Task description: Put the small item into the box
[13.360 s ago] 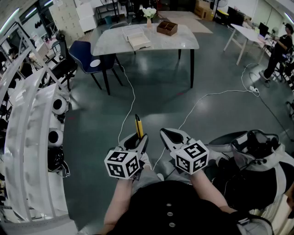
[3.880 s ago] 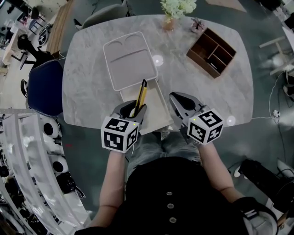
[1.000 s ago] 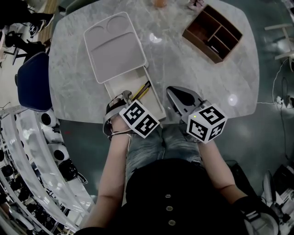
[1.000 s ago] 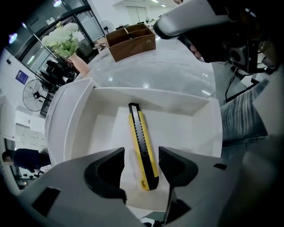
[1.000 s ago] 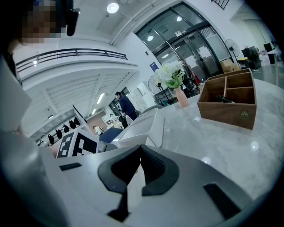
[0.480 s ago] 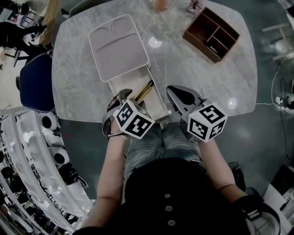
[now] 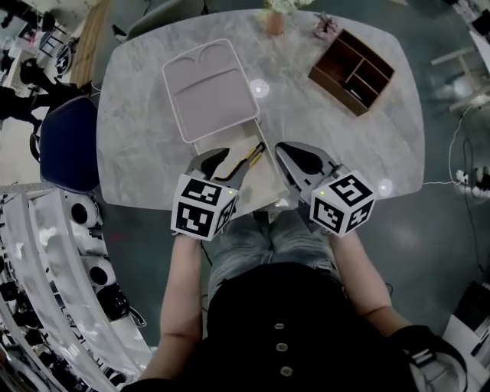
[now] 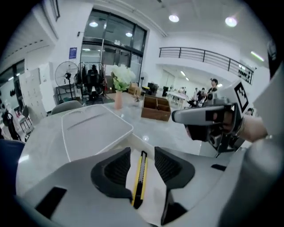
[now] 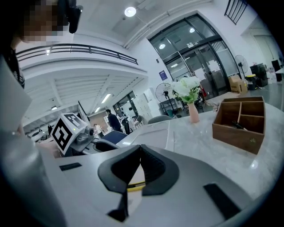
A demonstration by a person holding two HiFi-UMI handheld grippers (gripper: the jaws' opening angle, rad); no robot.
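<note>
**Knife lies in the box, both hand-held grippers clear of it**

The left hand-held gripper (image 8: pixel 143 155) has its jaws spread, and they have just been narrowing. The yellow knife (image 8: pixel 139 179) shows in the gap, but it lies lower down and neither pad touches it. The right hand-held gripper (image 9: pixel 140 150) has its tips pressed together on nothing and sits just to the right of the left one.

The knife lies flat on the floor of the open white box (image 7: pixel 264 184), slanted towards its far right corner. I'd judge it light and stiff, a slim bar in a smooth plastic shell that could slide between the pads. The sure hold looks to be across its narrow width near the middle of its length. Whether the blade is out I cannot tell.

The box stands at the near edge of the bench (image 7: pixel 344 138), its lid (image 7: pixel 210 88) thrown back flat beyond it. The bench is pale, glossy marble. A wooden organiser (image 7: pixel 351 70) stands far right and a vase (image 7: pixel 274 19) at the far edge. A blue chair (image 7: pixel 69 142) stands to the left. Around is an open hall with a dark floor, a balcony and people at a distance.
</note>
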